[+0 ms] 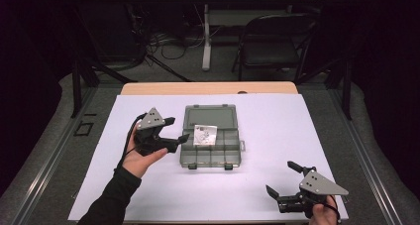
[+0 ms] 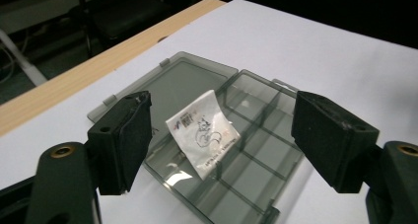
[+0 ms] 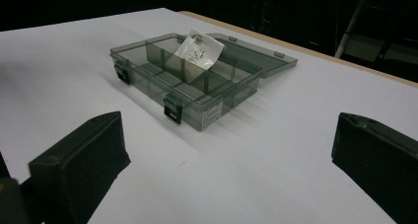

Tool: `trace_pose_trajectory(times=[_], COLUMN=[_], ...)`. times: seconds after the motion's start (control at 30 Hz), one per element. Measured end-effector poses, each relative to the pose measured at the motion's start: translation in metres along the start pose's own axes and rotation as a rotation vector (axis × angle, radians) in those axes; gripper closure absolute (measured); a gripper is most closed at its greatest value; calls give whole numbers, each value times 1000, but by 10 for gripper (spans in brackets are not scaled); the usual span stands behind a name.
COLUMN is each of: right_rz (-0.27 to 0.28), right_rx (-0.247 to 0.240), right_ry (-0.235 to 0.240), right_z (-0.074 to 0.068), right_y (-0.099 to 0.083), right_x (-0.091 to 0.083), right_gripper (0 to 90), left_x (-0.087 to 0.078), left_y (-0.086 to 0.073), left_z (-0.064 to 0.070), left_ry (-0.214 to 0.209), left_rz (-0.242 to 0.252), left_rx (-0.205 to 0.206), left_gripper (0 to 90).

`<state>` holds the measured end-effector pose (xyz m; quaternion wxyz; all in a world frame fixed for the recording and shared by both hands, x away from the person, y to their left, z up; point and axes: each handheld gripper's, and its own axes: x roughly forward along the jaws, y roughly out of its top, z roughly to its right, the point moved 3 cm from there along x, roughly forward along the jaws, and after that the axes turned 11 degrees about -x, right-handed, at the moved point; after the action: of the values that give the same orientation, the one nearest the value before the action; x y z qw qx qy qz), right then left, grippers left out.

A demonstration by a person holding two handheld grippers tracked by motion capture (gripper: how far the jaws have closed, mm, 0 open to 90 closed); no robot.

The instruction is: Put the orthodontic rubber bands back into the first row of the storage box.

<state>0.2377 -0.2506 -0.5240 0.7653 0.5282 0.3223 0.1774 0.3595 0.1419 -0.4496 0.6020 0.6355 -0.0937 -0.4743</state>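
Organizer box (image 1: 210, 148) open, packet (image 1: 204, 135) inside; left tongs (image 1: 173, 130), right tongs (image 1: 283, 178) wide.

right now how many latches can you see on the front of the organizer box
2: both on the near front wall of the open organizer box, a left latch and a right latch; neither is hidden.

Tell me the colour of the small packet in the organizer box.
White with black print; the packet shows best in the left gripper view.

packet (image 1: 205, 134) in open box (image 1: 198, 156); box mid-table (image 1: 277, 185)
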Motion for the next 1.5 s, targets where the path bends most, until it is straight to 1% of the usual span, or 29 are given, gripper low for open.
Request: trace_pose_trajectory(times=[0.07, 0.1, 0.13, 0.17, 0.23, 0.33, 0.37, 0.4, 0.43, 0.5, 0.57, 0.67, 0.7, 0.77, 0.8, 0.87, 0.9, 0.93, 0.97, 1.0, 1.1, 1.13, 1.2, 1.27, 1.3, 1.33, 1.37, 1.4, 1.5], right_rz=[1, 1, 5, 5, 12, 15, 15, 16, 14, 19, 7, 8, 5, 6, 6, 6, 21, 19, 19, 18, 14, 20, 20, 14, 14, 26, 26, 13, 32], right_rx=[0, 0, 0, 0, -1, -1, -1, -2, -1, 0, -2, -1, -1, -2, -1, 1, 4, 4, 4, 3, 3, 3, 1, -2, -2, 1, 1, -3, 1], right_ry=[-4, -4, -2, -2, -5, -2, -2, 0, 1, -2, 1, 1, 6, 6, 6, 5, -3, -3, -3, -1, 1, -1, 2, 7, 7, 1, 1, 6, -1], right_z=[0, 0, -1, -1, -1, -1, -1, -1, -1, -1, -1, -1, -1, -1, -1, -1, -2, -2, -2, -2, -2, -2, -2, -2, -2, -2, -2, -2, -3], right_y=[0, 0, 0, 0, 1, 1, 1, 1, 1, 1, 1, 1, 1, 1, 1, 1, 1, 1, 1, 1, 1, 1, 1, 1, 1, 1, 1, 1, 2], right_x=[0, 0, 0, 0, 1, 1, 1, 2, 1, 2, 0, 0, 0, 0, 0, 0, 1, 1, 1, 1, 1, 1, 1, 0, 0, 1, 1, -1, 0], right_gripper=[0, 0, 0, 0, 0, 0, 0, 0, 0, 0, 0, 0, 0, 0, 0, 0, 0, 0, 0, 0, 0, 0, 0, 0, 0, 0, 0, 0, 0], left_x=[-4, -4, -7, -7, -13, -20, -20, -25, -25, -32, -35, -41, -43, -45, -48, -52, -52, -56, -56, -59, -62, -65, -67, -68, -68, -69, -69, -70, -70], left_y=[-4, -4, -9, -9, -16, -22, -22, -26, -26, -33, -35, -43, -45, -47, -50, -54, -54, -58, -58, -62, -66, -70, -73, -76, -76, -79, -79, -83, -86], left_z=[-1, -1, -1, -1, -2, -2, -2, -1, -1, -1, -1, 1, 1, 1, 1, 0, 0, -2, -2, -3, -4, -3, -3, -2, -2, 0, 0, 2, 3], left_ry=[-13, -13, -19, -19, -25, -47, -47, -52, -52, -55, -54, -75, -78, -77, -81, -74, -74, -70, -70, -56, -53, -38, -24, -20, -20, -22, -22, -17, -9], left_rz=[17, 17, 33, 33, 46, 65, 65, 87, 87, 94, 103, 118, 115, 118, 131, 141, 141, 145, 145, 151, 156, 161, 167, 162, 162, 169, 169, 171, 174], left_rx=[-24, -24, -43, -43, -72, -100, -100, -112, -112, -121, -118, -105, -101, -102, -108, -118, -118, -127, -127, -131, -134, -120, -109, -92, -92, -76, -76, -67, -54], left_gripper=[230, 224, 218, 218, 217, 211, 211, 210, 210, 211, 210, 158, 158, 158, 158, 154, 154, 154, 154, 154, 153, 148, 128, 89, 62, 36, 22, 14, 14])
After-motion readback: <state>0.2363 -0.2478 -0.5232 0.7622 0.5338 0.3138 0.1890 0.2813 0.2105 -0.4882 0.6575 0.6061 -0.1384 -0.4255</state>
